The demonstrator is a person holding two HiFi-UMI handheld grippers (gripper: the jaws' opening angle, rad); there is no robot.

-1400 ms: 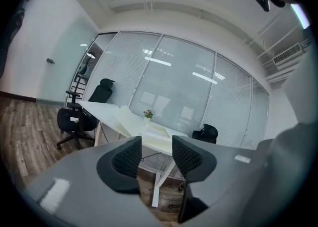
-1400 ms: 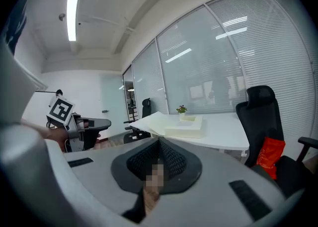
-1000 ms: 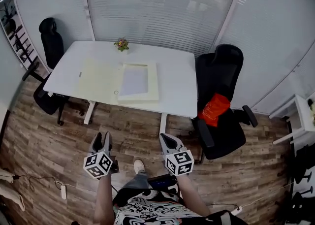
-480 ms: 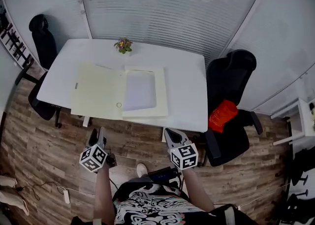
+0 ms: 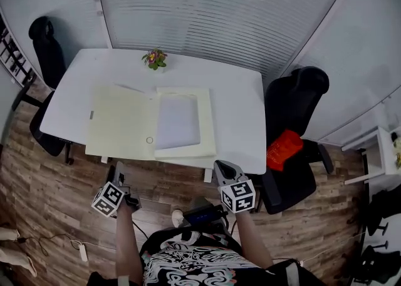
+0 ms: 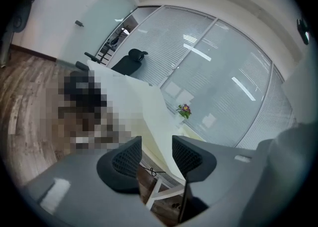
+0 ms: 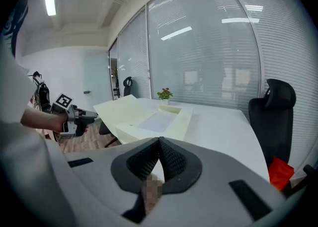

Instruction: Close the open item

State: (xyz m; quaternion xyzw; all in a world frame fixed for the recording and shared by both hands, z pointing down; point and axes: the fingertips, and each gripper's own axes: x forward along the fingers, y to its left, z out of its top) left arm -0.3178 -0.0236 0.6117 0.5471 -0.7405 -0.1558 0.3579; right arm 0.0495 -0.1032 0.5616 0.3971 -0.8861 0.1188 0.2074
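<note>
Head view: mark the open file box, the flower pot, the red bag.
open file box (image 5: 119, 122), head view, flat open lid
flower pot (image 5: 154, 59), head view, blossoms
red bag (image 5: 283, 149), head view, its middle

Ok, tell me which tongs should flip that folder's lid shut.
Left, probably. The left tongs are open in front of the lid, which lies flat on the folder's left side; the right tongs are shut and face the tray half.
</note>
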